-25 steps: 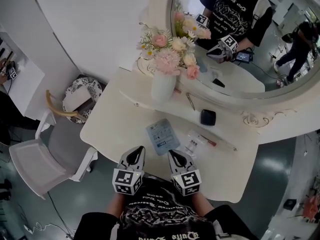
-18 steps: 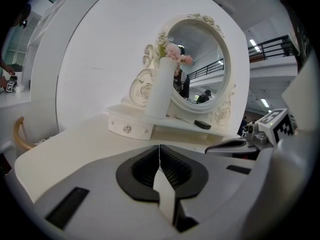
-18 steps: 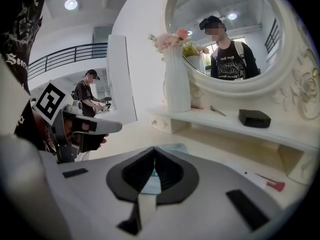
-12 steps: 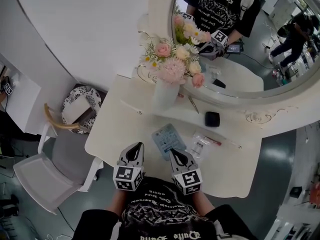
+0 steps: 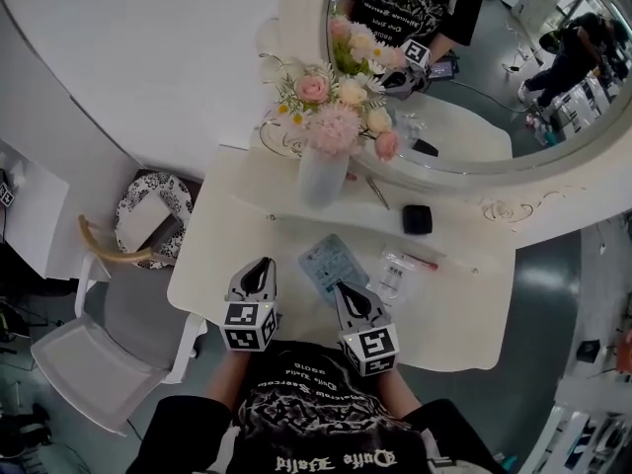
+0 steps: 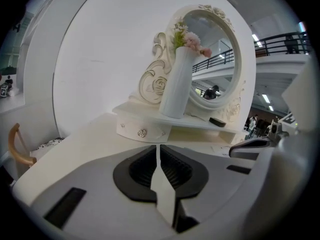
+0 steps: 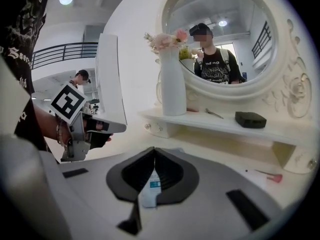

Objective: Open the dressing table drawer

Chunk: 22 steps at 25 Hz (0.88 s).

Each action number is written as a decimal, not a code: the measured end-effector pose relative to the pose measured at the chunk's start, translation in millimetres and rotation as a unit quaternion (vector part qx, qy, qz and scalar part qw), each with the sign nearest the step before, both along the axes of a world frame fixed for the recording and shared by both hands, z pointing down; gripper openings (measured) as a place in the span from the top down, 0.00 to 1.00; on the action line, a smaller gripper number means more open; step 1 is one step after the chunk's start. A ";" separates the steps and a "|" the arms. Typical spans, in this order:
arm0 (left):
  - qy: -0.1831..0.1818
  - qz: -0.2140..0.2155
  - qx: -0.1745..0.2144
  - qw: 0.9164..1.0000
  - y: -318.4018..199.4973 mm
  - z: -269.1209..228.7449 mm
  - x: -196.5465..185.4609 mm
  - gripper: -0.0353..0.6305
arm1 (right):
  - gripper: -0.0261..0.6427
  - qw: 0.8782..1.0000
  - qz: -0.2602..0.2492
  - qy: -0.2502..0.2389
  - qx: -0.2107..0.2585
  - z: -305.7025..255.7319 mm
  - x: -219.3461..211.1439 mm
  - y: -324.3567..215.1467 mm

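The drawer (image 6: 142,130) sits straight ahead of the left tongs (image 6: 159,150), across the worktop (image 6: 87,140); the right tongs (image 7: 154,152) lie farther aside. Both tongs closed, empty.

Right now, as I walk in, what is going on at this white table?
A person stands at a dressing table with a tool in each hand. The left tool and the right tool hover over its near edge, jaws together and empty. The left tool points toward the small drawer under the shelf that bears the vase. The drawer is closed, and neither tool touches it.
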State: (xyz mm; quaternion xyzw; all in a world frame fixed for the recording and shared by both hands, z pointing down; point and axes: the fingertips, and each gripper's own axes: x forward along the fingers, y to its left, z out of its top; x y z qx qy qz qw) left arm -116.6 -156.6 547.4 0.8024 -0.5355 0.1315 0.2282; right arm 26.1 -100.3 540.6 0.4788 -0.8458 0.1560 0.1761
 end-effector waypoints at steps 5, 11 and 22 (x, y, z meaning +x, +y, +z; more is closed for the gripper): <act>-0.012 -0.005 -0.003 1.000 -17.9 3.5 -5.8 0.87 | 0.94 1.000 0.015 -0.001 -0.007 3.1 0.4 4.9; -0.029 0.000 -0.011 1.000 -40.3 13.5 -7.1 0.78 | 0.94 0.999 0.030 0.002 -0.014 6.3 2.7 9.5; -0.061 -0.005 -0.029 0.998 -74.7 32.9 -0.9 0.72 | 0.94 0.998 0.056 0.009 -0.033 15.5 15.1 15.1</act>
